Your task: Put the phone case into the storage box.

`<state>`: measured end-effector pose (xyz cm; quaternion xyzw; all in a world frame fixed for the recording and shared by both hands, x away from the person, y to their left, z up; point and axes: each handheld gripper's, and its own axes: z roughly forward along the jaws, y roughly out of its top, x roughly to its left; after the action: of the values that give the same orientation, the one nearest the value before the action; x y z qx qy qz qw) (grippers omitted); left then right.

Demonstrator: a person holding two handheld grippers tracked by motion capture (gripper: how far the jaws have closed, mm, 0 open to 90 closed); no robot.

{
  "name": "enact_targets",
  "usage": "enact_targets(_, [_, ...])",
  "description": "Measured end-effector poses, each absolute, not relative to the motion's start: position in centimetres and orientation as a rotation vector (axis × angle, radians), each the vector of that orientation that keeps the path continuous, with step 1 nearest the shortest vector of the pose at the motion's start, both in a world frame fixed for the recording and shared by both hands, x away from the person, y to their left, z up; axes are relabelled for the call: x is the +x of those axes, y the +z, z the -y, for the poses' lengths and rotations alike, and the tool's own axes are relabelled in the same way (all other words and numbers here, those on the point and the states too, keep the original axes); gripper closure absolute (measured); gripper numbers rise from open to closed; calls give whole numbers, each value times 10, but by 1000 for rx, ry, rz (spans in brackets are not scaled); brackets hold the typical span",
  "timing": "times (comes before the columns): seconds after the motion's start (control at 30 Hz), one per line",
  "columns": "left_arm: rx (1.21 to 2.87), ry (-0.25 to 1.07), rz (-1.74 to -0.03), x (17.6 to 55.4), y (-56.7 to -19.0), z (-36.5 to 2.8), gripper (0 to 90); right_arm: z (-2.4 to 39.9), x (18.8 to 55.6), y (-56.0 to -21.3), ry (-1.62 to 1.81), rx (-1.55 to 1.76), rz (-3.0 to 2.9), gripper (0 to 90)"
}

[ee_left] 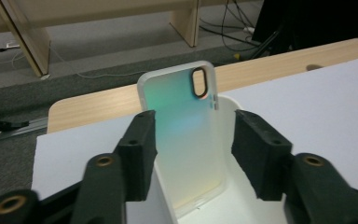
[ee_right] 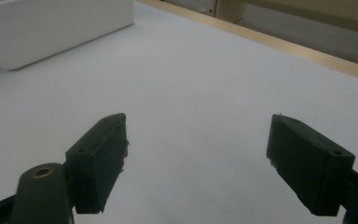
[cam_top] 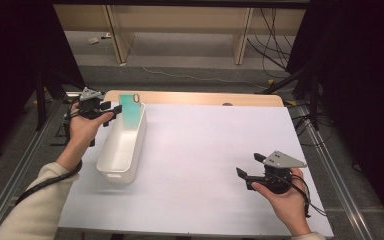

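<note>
phone case (ee_left: 186,126): glossy iridescent plastic | bin (cam_top: 125,145): smooth white plastic | table (cam_top: 205,145): matt white

Left tool (cam_top: 111,111), up by the tub's (cam_top: 109,168) far end: black body, grey three-cornered plate on top, black cable trailing back along a cream sleeve (cam_top: 35,210). Seen close, its two black jaws are blocky pads on arms with brass-ringed screw holes. Right tool (cam_top: 245,176), well to the right of the tub: same black build, grey plate with small holes, thin black cables looping off its back.
</note>
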<state>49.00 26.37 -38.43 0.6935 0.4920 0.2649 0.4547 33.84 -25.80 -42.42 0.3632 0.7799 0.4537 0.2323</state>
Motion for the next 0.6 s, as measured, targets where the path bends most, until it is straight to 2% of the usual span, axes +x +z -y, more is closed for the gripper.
enact_targets(0.13, [1691,605,-1164,478,-382,-262,350,258,338,-424,1252,998,-2143,214])
enact_targets(0.43, [1666,608,-1135,456,-381,-259,172,258,338,-423,1252,1000,-2142,213])
enact_targets(0.6, [1673,622,-1120,444,-380,-258,153,257,338,-424,1246,1002,-2141,212])
